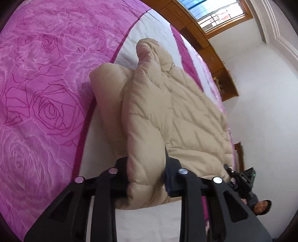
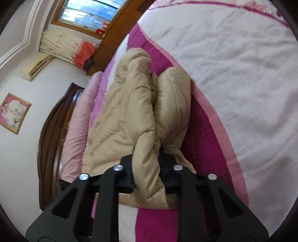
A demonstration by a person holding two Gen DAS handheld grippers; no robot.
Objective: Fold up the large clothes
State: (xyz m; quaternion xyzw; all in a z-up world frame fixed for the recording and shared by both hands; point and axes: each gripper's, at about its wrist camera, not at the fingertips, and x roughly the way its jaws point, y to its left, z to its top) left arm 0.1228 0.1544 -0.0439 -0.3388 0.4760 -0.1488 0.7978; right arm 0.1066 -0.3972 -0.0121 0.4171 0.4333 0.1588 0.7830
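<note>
A beige quilted puffer jacket (image 1: 167, 111) lies partly lifted over the pink and white bed (image 1: 46, 83). My left gripper (image 1: 146, 171) is shut on a thick fold of the jacket's edge. My right gripper (image 2: 147, 173) is shut on another bunched edge of the same jacket (image 2: 130, 111). The right gripper also shows in the left wrist view (image 1: 240, 176), at the jacket's far corner. The jacket hangs between both grippers, with a puffy sleeve (image 2: 173, 96) beside the body. The fingertips are hidden in the fabric.
The bed has a rose-patterned pink cover and a white sheet (image 2: 232, 65). A dark wooden headboard (image 2: 48, 145) and pink pillow (image 2: 78, 130) lie at the left. Wooden cabinets (image 1: 204, 41) and a window (image 1: 214, 9) stand behind. A person's face (image 1: 260, 207) shows at the lower right.
</note>
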